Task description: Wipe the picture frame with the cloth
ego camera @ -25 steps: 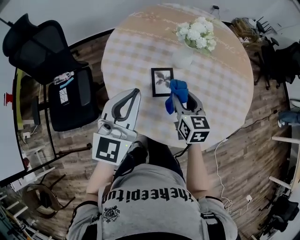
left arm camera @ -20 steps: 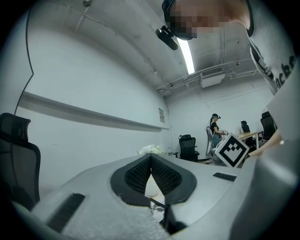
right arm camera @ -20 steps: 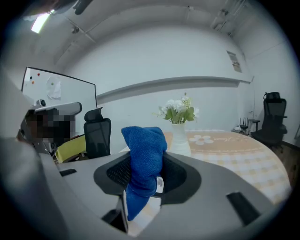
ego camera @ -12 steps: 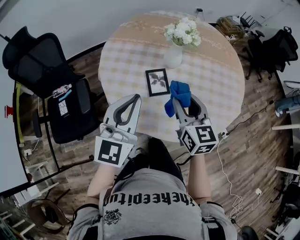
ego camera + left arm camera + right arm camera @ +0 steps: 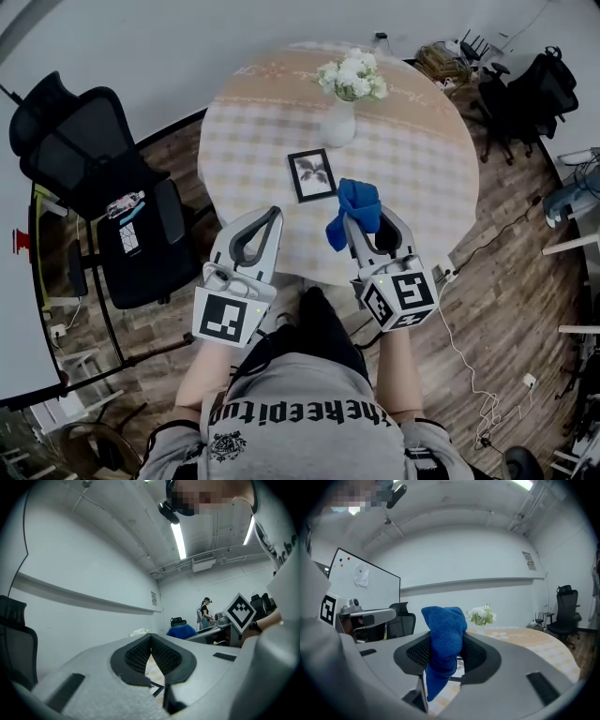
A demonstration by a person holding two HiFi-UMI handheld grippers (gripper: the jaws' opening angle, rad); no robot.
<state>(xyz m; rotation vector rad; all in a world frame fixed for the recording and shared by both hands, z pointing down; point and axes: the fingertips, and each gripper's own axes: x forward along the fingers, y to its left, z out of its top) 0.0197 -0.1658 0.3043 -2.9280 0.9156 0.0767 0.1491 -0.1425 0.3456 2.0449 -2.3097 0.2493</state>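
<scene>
A small black picture frame point(image 5: 312, 174) with a plant print lies flat on the round checked table point(image 5: 412, 150). My right gripper point(image 5: 359, 217) is shut on a blue cloth point(image 5: 354, 208), which bunches above the jaws and hangs down between them point(image 5: 443, 644); it hovers at the near edge, just right of the frame. My left gripper point(image 5: 259, 223) is shut with nothing in it, its tips over the table's near left edge; a corner of the frame point(image 5: 158, 689) shows through the gap below its pads.
A white vase of white flowers point(image 5: 348, 92) stands behind the frame. A black office chair point(image 5: 112, 197) sits left of the table and more chairs point(image 5: 530, 94) at the far right. A cable point(image 5: 464, 361) trails on the wood floor.
Both grippers have drawn back toward me. The cloth was against the frame's right edge a second ago and now hangs clear of it, nearer the table edge.
</scene>
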